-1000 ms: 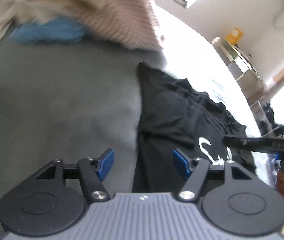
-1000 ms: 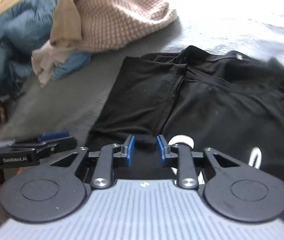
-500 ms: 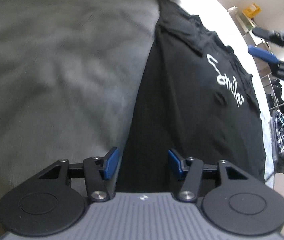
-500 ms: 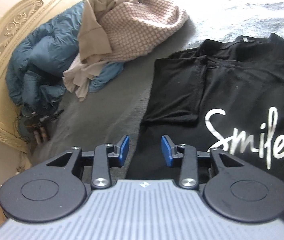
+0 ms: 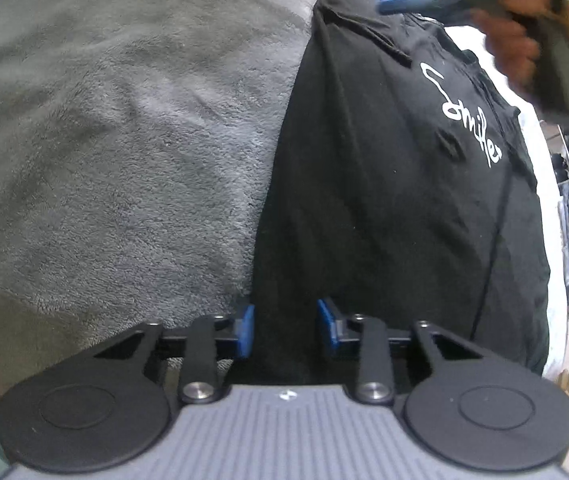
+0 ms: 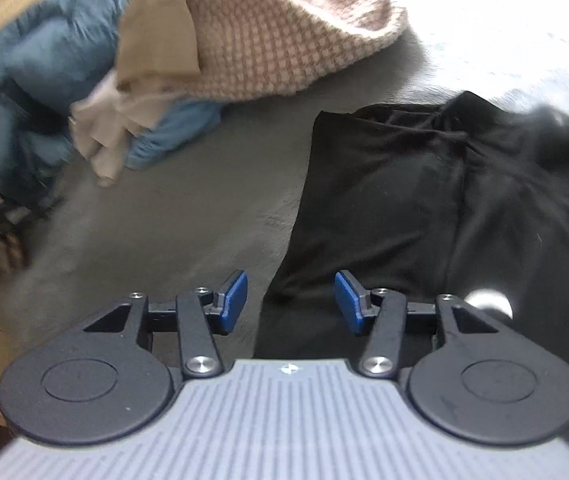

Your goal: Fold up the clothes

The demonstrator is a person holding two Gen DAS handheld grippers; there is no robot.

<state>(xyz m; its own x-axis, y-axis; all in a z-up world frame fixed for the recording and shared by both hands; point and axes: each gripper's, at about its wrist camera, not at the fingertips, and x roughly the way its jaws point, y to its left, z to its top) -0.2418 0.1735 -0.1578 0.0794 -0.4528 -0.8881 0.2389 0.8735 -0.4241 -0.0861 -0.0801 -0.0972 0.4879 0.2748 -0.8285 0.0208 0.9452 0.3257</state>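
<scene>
Clothes pile — beyond black shirt

The black two-finger left gripper with blue pads sits low, jaws parted. The matching right gripper is spread wider, nothing between its fingers.

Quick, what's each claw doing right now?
Left claw: open, empty, at the black T-shirt hem.
Right claw: open, empty, over its sleeve edge.

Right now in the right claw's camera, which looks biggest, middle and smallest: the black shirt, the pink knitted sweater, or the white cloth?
1. black shirt
2. pink knitted sweater
3. white cloth

The shirt lies nearer the camera, so its lead is unsure.
</scene>
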